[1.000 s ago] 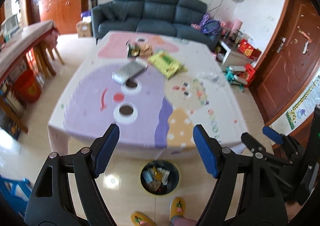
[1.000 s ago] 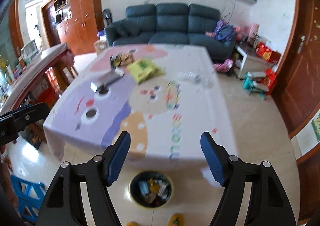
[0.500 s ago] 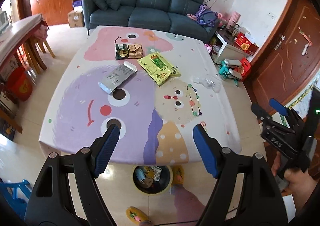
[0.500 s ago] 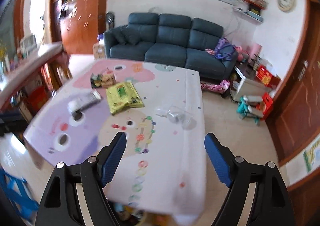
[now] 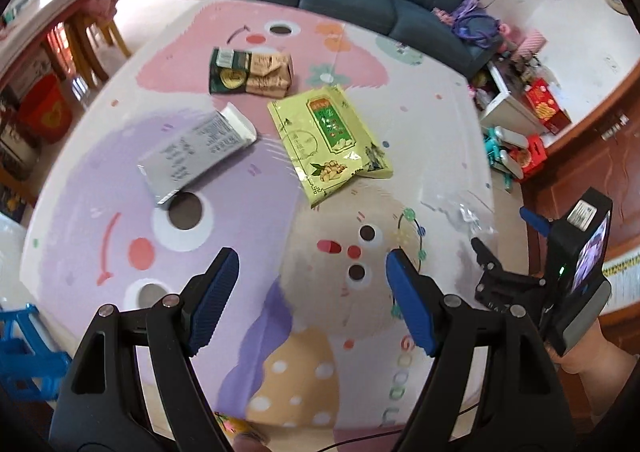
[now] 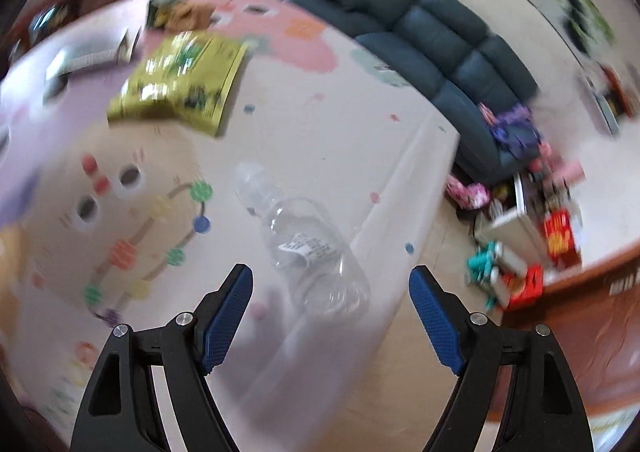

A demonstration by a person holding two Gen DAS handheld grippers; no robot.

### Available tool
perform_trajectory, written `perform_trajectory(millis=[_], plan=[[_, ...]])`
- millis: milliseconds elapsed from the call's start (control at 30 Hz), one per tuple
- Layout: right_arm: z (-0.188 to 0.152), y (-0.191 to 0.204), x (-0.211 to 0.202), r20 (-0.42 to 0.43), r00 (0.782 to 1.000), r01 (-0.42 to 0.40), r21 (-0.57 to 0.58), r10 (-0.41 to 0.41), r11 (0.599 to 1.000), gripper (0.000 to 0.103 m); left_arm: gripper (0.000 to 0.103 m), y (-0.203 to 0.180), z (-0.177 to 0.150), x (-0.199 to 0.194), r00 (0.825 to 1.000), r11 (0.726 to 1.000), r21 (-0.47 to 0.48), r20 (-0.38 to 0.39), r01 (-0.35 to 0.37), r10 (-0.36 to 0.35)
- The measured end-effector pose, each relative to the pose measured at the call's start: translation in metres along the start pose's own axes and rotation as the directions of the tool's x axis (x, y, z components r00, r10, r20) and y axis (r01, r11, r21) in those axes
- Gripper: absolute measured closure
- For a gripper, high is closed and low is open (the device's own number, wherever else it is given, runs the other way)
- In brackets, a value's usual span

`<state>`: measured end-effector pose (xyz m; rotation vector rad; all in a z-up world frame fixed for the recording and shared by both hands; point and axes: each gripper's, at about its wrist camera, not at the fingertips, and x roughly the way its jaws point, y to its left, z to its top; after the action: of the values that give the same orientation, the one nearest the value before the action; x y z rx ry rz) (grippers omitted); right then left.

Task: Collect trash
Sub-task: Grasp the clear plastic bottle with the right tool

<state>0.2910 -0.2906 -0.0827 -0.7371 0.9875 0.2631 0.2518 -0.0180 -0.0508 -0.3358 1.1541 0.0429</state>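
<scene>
The right tool [image 6: 331, 316], jaws wide, hangs just short of the crushed clear bottle [image 6: 308, 244] on the surface [image 6: 304, 124]. Next it should straddle the bottle and close; the left tool [image 5: 312, 296] waits wide and empty

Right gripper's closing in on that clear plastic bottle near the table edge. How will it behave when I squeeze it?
The clear bottle looks empty and crumpled, so probably light and likely to buckle between the fingers. Lying on its side, it may roll or skid toward the table edge.

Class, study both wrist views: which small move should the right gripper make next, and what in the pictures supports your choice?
Probably ease the right gripper forward and down until its open jaws straddle the clear plastic bottle, then close. The bottle lies on its side on the tablecloth, just ahead of the blue fingertips, not yet between them. The view is blurred, so slow down first.
</scene>
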Motion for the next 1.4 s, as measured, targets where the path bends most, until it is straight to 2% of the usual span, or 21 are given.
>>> perform_trajectory(millis=[67,100,133,167,267,400,533,767,900,967,1100,1200,1400], plan=[[0.003,0.002,0.016,0.004,1.0,-0.003,-0.064,0.003,0.998,0.021,0.03,-0.002,0.006,0.017,1.0,1.0,-0.023,-0.029,-0.001,0.0],[0.004,-0.001,0.026,0.001,1.0,-0.016,-0.082,0.016,0.997,0.026,0.03,-0.003,0.009,0.026,0.999,0.999,-0.033,-0.041,-0.003,0.002],[0.007,-0.001,0.033,-0.007,0.999,-0.038,-0.086,0.038,0.996,0.031,0.03,-0.003,0.013,0.034,0.999,0.999,-0.041,-0.05,-0.011,0.009],[0.009,-0.004,0.042,-0.019,0.998,-0.068,-0.085,0.067,0.994,0.046,0.029,-0.003,0.015,0.039,0.998,0.999,-0.047,-0.055,-0.017,0.014],[0.02,-0.013,0.064,-0.034,0.996,-0.089,-0.057,0.087,0.994,0.062,0.03,0.002,0.027,0.052,0.998,0.996,-0.088,-0.068,-0.021,0.015],[0.043,-0.045,0.086,-0.031,0.974,-0.221,0.082,0.224,0.972,0.063,0.029,0.011,0.047,0.063,0.997,0.989,-0.149,-0.071,-0.014,0.004],[0.075,-0.076,0.11,-0.006,0.942,-0.325,0.224,0.335,0.919,0.063,0.03,0.014,0.068,0.079,0.997,0.981,-0.195,-0.076,-0.006,-0.009],[0.131,-0.091,0.147,0.023,0.866,-0.474,0.355,0.499,0.806,0.063,0.029,0.012,0.106,0.118,0.993,0.97,-0.242,-0.11,0.003,-0.031],[0.154,-0.074,0.155,0.025,0.841,-0.514,0.346,0.541,0.785,0.063,0.029,0.019,0.123,0.136,0.993,0.961,-0.278,-0.117,-0.002,-0.032],[0.162,-0.072,0.163,0.026,0.816,-0.546,0.362,0.577,0.756,0.063,0.029,0.023,0.128,0.144,0.991,0.954,-0.301,-0.127,0.002,-0.042],[0.171,-0.05,0.167,0.016,0.785,-0.576,0.387,0.62,0.72,0.063,0.03,0.03,0.131,0.159,0.989,0.945,-0.328,-0.141,-0.002,-0.046],[0.17,-0.037,0.158,0.008,0.77,-0.587,0.4,0.638,0.703,0.063,0.03,0.034,0.134,0.169,0.987,0.937,-0.35,-0.148,0.005,-0.061],[0.165,-0.037,0.153,0.008,0.745,-0.607,0.423,0.667,0.673,0.063,0.03,0.034,0.137,0.187,0.983,0.926,-0.377,-0.159,0.027,-0.094]])
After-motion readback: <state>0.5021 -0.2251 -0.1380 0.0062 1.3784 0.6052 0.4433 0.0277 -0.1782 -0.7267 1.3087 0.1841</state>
